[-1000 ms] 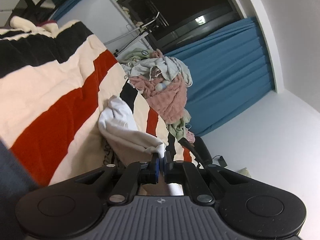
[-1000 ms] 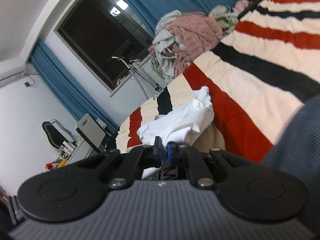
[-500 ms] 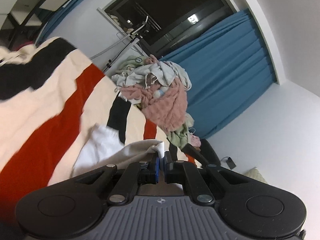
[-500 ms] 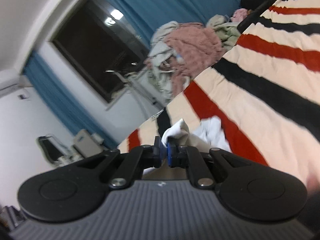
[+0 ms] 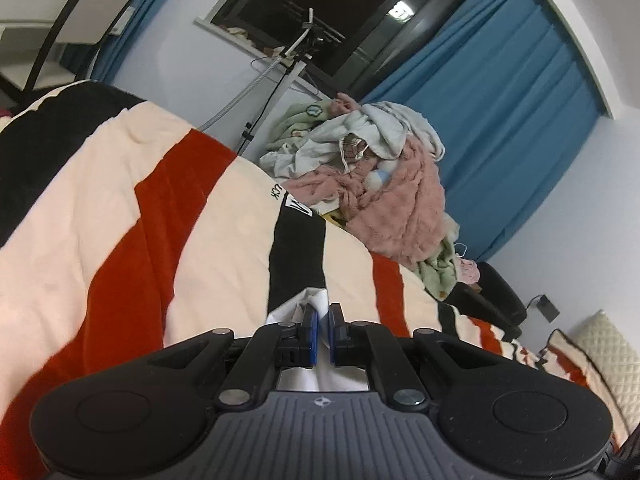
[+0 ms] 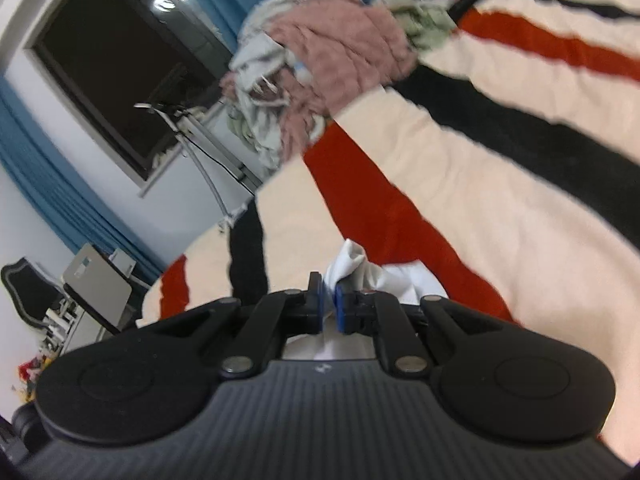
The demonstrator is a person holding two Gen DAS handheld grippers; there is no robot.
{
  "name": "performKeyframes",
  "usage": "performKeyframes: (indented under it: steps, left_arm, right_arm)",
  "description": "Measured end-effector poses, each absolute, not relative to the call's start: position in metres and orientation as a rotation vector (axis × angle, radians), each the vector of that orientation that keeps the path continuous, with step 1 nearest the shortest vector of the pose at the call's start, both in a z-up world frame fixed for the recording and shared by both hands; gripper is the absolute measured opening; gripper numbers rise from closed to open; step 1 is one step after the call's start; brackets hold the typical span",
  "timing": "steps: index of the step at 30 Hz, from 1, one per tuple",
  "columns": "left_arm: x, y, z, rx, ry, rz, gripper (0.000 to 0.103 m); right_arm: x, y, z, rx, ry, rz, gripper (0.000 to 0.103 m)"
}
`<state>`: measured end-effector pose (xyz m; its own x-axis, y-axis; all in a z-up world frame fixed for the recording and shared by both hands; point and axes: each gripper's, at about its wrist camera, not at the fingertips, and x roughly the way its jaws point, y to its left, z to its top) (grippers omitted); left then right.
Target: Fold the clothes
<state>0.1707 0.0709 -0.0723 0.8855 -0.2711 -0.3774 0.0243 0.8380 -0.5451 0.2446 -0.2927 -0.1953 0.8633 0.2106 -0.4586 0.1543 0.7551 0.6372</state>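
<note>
Bunched white garment (image 5: 316, 300), now drawn flatter across plush striped blanket (image 5: 120, 240).

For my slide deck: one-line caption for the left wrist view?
Left tongs shut on a white garment above a striped blanket, unfolded laundry pile behind.

Clothes heap (image 5: 372, 184) on blanket's (image 5: 200, 248) far end

striped blanket (image 5: 160, 216), blue curtain (image 5: 500, 120), dark window (image 5: 340, 4), quilted pillow (image 5: 604, 344)
</note>
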Motion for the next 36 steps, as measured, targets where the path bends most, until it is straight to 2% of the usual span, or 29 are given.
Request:
performKeyframes:
  steps: [7, 8, 10, 11, 12, 14, 15, 17, 19, 21, 24, 31, 36]
  left_arm:
    - [0.203, 0.066, -0.090, -0.488, 0.496, -0.182, 0.007]
    - [0.206, 0.066, -0.093, -0.482, 0.513, -0.179, 0.009]
    - [0.211, 0.065, -0.095, -0.463, 0.548, -0.173, 0.016]
    - [0.212, 0.064, -0.095, -0.440, 0.558, -0.177, 0.029]
    - [0.212, 0.062, -0.094, -0.416, 0.567, -0.182, 0.046]
    - [0.209, 0.057, -0.091, -0.379, 0.571, -0.202, 0.066]
    - [0.206, 0.055, -0.089, -0.365, 0.568, -0.215, 0.074]
    - [0.197, 0.049, -0.086, -0.337, 0.558, -0.238, 0.081]
    - [0.194, 0.042, -0.085, -0.291, 0.567, -0.246, 0.081]
    - [0.194, 0.033, -0.090, -0.241, 0.593, -0.236, 0.081]
    - [0.198, 0.021, -0.103, -0.169, 0.640, -0.212, 0.081]
    - [0.208, 0.005, -0.131, -0.074, 0.704, -0.158, 0.082]
    - [0.187, 0.001, -0.121, -0.039, 0.682, -0.154, 0.082]
  right_arm:
    - [0.268, -0.293, -0.209, 0.739, 0.570, 0.008, 0.013]
    - [0.270, -0.292, -0.211, 0.732, 0.583, 0.016, 0.018]
    - [0.274, -0.290, -0.213, 0.718, 0.610, 0.032, 0.039]
    - [0.275, -0.288, -0.214, 0.699, 0.616, 0.043, 0.058]
    - [0.274, -0.281, -0.211, 0.655, 0.608, 0.057, 0.070]
    - [0.268, -0.269, -0.207, 0.589, 0.600, 0.080, 0.076]
    - [0.264, -0.265, -0.205, 0.568, 0.602, 0.094, 0.076]
    - [0.253, -0.253, -0.202, 0.505, 0.609, 0.120, 0.075]
    - [0.244, -0.239, -0.202, 0.385, 0.618, 0.113, 0.073]
    - [0.248, -0.233, -0.207, 0.315, 0.638, 0.093, 0.055]
    - [0.258, -0.229, -0.217, 0.250, 0.666, 0.059, 0.039]
    - [0.274, -0.224, -0.231, 0.196, 0.687, 0.069, 0.038]
    - [0.251, -0.224, -0.216, 0.203, 0.673, 0.095, 0.038]
